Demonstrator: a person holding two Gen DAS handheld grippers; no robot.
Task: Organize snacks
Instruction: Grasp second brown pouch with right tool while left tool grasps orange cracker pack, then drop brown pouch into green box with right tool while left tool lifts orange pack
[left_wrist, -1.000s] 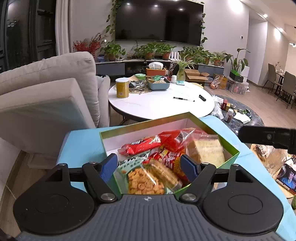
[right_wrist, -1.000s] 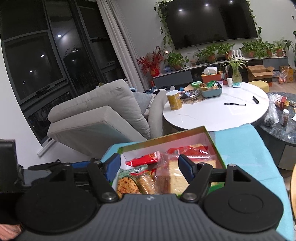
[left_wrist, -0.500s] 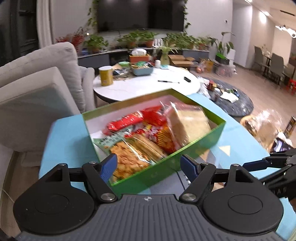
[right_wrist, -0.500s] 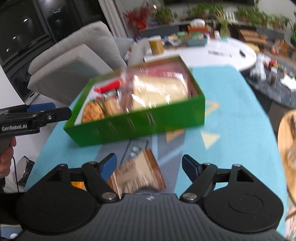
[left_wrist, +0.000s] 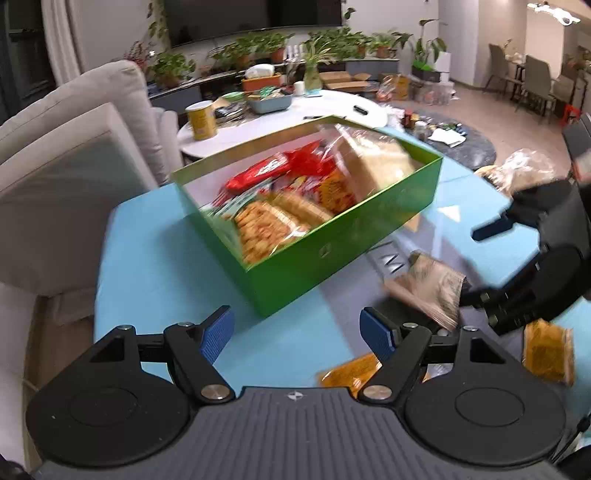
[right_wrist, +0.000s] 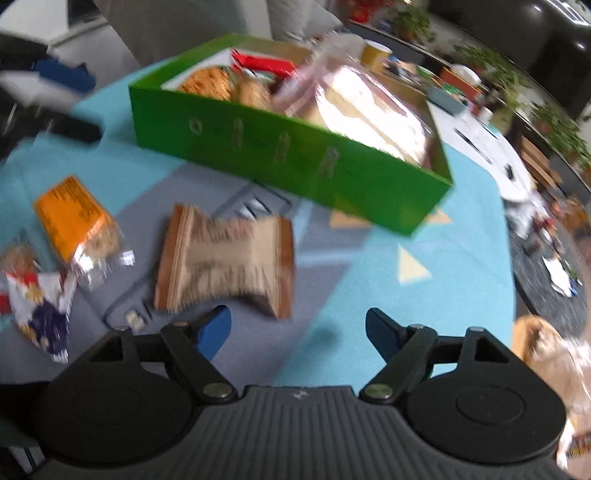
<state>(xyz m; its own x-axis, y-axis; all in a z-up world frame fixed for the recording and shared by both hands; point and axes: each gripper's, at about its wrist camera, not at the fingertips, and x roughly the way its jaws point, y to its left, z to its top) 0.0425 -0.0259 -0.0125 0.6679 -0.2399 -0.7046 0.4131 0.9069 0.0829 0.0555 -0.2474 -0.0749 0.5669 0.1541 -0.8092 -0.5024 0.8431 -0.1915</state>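
Note:
A green box (left_wrist: 332, 236) holds several snack packs and stands on a blue-and-grey tablecloth (left_wrist: 155, 266); it also shows in the right wrist view (right_wrist: 280, 147). A brown snack pack (right_wrist: 225, 262) lies in front of the box, just ahead of my open, empty right gripper (right_wrist: 297, 328). An orange pack (right_wrist: 75, 221) and a white-and-blue wrapper (right_wrist: 40, 310) lie to its left. My left gripper (left_wrist: 297, 334) is open and empty above the cloth, near the box's front corner. The brown pack (left_wrist: 432, 288) and orange packs (left_wrist: 548, 354) show to its right.
A grey sofa (left_wrist: 66, 155) stands on the left. A round white table (left_wrist: 280, 114) with a yellow can (left_wrist: 201, 120) stands behind the box. A bagged item (right_wrist: 554, 362) lies at the right edge of the tablecloth.
Both grippers have tilted down and pulled back from the box. The loose packs on the cloth have come into view. The right gripper has come down close over the brown pack.

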